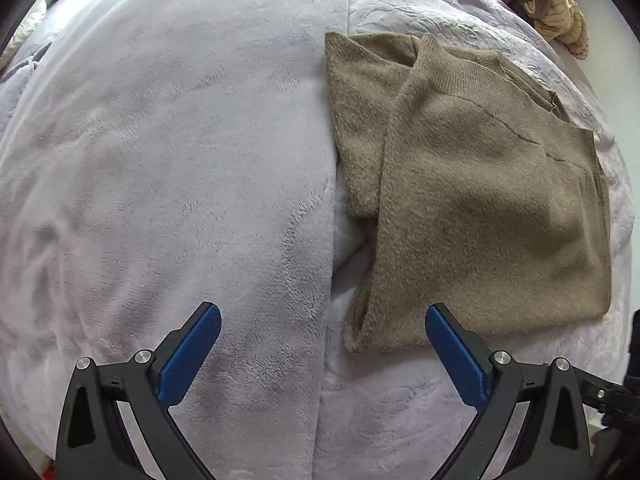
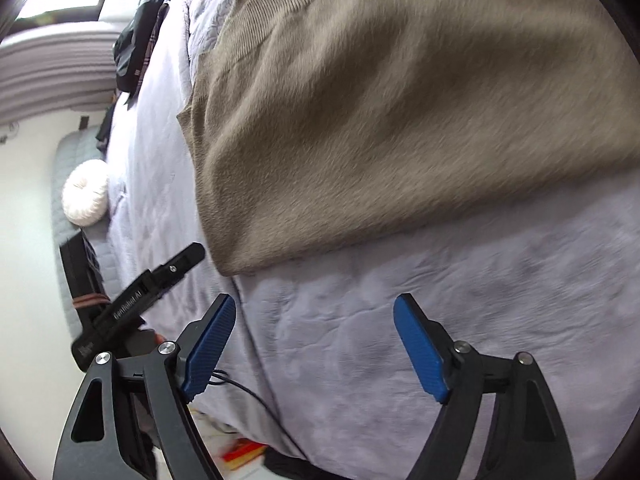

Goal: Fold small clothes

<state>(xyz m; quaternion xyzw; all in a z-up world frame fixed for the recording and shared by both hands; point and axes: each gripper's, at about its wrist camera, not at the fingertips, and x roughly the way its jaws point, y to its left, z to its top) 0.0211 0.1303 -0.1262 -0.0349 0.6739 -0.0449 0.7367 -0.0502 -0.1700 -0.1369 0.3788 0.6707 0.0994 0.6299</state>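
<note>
Folded taupe knit sweater [image 1: 472, 200] laid on lilac fleece blanket [image 1: 160, 160], left gripper [image 1: 322, 344] and right gripper [image 2: 314, 340] both spread wide, nothing grasped, "GenRobot-AI" read on left gripper's body.

The sweater [image 1: 472, 200] at centre right is matt, fuzzy taupe knit with ribbed edging. The blanket [image 1: 160, 160] filling the left is soft, plush lavender fleece. Each gripper's fingers [image 1: 192, 354] carry ribbed blue plastic pads on matt black frames with shiny metal bolts.

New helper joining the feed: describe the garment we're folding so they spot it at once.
On the lilac bed cover, look right of the long seam, ahead of the open left gripper. The sweater lies there partly folded: plain fuzzy taupe knit, unlike the striped beige cloth bunched at the far edge.
</note>
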